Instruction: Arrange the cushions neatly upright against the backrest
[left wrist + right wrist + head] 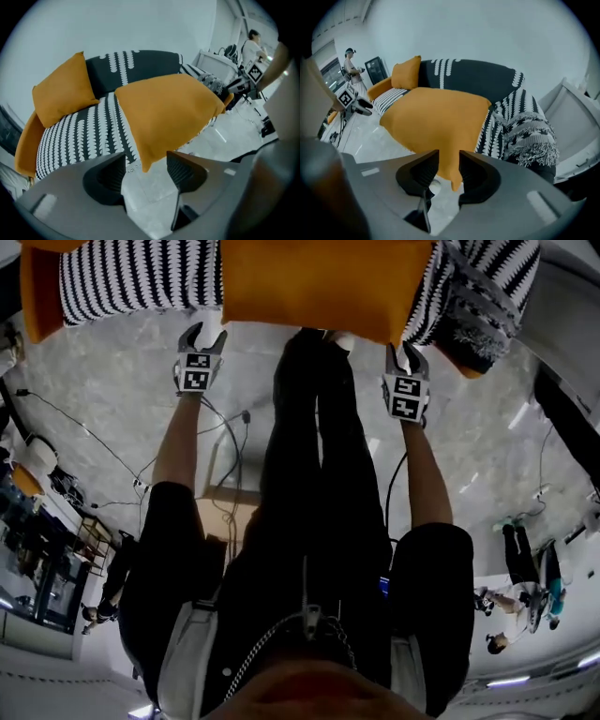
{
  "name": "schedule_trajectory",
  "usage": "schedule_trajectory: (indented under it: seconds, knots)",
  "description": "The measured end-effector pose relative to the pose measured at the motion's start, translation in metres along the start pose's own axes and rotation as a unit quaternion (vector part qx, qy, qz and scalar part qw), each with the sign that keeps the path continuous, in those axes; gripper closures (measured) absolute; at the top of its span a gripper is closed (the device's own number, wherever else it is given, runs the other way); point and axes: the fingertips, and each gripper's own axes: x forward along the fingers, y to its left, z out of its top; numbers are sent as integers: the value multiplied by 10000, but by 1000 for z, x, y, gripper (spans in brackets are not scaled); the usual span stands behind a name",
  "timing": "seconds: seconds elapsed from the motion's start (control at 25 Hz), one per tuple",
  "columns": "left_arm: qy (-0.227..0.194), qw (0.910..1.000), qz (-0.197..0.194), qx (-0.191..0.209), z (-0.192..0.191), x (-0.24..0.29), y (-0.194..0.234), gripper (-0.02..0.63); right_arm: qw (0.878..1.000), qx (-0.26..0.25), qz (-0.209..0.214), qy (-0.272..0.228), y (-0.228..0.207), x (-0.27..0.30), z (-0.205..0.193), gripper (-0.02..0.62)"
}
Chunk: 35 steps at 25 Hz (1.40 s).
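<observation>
Nearest, the left claw stands with its jaws well apart. One near corner of the flat orange cushion hangs just above the gap, and neither pad touches it. The right claw also has its jaws apart. The cushion's other near corner dips between them, and I judge it is not squeezed.

The cushion lies flat on the sofa seat, overhanging the front edge. Its long side runs across from one claw to the other, so both hands are about equally near. The backrest rises directly beyond it, so the cushion would have to be tipped up and away from the person. Farthest off, a second orange cushion leans in the sofa's far corner.
</observation>
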Motion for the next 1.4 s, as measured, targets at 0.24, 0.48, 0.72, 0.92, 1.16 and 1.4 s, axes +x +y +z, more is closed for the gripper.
schedule_trajectory:
  seconds: [0.24, 0.48, 0.72, 0.92, 1.16, 1.4]
  knots:
    - [478, 9966, -392, 540, -59, 54, -7, 299, 9960, -254, -45, 849, 5, 41, -76, 382]
    - [760, 9936, -614, 565, -93, 106, -16, 309, 9904, -124, -292, 1344, -5, 78, -107, 393]
    - [424, 9989, -137, 143, -83, 109, 3, 538, 9805, 45, -632, 1861, -12, 102, -125, 523]
    - [371, 9991, -199, -24, -55, 76, -4, 565, 9768, 458, -694, 1972, -13, 81, -115, 555]
    - [311, 9992, -187, -172, -15, 17, 0, 569, 9806, 449, -606, 1809, -12, 42, -76, 558]
    - [-86, 9995, 144, -276, 70, -37, 1, 568, 9913, 202, -289, 1269, -41, 4, -13, 560]
